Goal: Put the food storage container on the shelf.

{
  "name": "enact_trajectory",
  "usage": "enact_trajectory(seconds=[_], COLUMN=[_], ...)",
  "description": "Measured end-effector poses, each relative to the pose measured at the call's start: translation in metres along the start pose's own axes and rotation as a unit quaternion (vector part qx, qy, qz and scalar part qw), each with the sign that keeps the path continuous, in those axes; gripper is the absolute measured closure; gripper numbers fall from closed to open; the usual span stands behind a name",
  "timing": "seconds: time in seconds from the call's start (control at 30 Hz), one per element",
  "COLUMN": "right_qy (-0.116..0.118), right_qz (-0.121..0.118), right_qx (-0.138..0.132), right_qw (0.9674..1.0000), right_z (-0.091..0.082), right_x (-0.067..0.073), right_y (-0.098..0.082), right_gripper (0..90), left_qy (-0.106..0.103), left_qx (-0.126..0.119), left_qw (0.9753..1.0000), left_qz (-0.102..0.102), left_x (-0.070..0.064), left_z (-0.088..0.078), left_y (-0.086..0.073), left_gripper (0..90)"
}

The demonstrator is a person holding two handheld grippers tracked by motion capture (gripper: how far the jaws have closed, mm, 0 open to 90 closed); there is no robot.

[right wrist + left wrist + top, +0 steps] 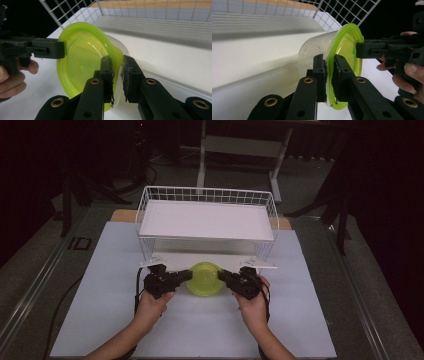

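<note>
Container [205, 279] with the green lid [345, 50] hangs between the two hand-held grippers, just in front of the lower level of the white wire rack [207, 195], over the pale worktop [100, 320]. In the high view it sits at the centre; the left hand-held gripper [186, 276] meets it at 9 o'clock and the right hand-held gripper [223, 276] at 3 o'clock. Each is clenched on the rim where lid and clear tub [312, 53] join: the left gripper view shows its jaws pinching that edge, and the right gripper view shows the same on the opposite side. Both hands are equally near, so the load is shared.

The rack opening lies at 12 o'clock from the container. The line through the two grip points runs from 9 to 3 o'clock, parallel to the rack's front edge. The coming move probably calls for both hands to travel together toward 12 o'clock, keeping that line square to the rack.
</note>
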State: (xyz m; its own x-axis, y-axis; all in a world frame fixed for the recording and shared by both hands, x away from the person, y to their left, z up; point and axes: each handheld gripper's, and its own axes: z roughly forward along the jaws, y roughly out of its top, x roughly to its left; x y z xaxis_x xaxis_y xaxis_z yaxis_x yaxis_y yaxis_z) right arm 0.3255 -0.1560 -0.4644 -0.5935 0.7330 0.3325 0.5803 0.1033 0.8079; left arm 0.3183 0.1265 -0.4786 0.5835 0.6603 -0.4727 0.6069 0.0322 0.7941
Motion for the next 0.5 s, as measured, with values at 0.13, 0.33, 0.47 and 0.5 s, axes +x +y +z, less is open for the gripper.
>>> enact_trajectory(seconds=[0.13, 0.33, 0.47, 0.5], right_qy=[-0.011, -0.023, -0.031, -0.031], right_qz=[0.001, 0.01, 0.015, 0.016], right_qx=[-0.01, -0.019, -0.019, -0.018], right_qw=[0.9999, 0.9995, 0.9992, 0.9992], right_z=[0.008, 0.021, 0.027, 0.028], right_x=[-0.007, -0.016, -0.02, -0.021], right_y=[0.006, 0.009, 0.012, 0.013], right_gripper=[79.3, 79.4, 79.3, 79.3], left_qy=[0.006, 0.019, 0.022, 0.023], left_qx=[-0.009, -0.011, -0.017, -0.017], left_qw=[0.9999, 0.9997, 0.9996, 0.9995], left_qz=[0.003, 0.014, 0.011, 0.011], left_x=[0.007, 0.016, 0.022, 0.024], left_z=[0.009, 0.021, 0.027, 0.028], left_y=[0.006, 0.014, 0.016, 0.016], left_gripper=[82.0, 81.7, 81.6, 81.6])
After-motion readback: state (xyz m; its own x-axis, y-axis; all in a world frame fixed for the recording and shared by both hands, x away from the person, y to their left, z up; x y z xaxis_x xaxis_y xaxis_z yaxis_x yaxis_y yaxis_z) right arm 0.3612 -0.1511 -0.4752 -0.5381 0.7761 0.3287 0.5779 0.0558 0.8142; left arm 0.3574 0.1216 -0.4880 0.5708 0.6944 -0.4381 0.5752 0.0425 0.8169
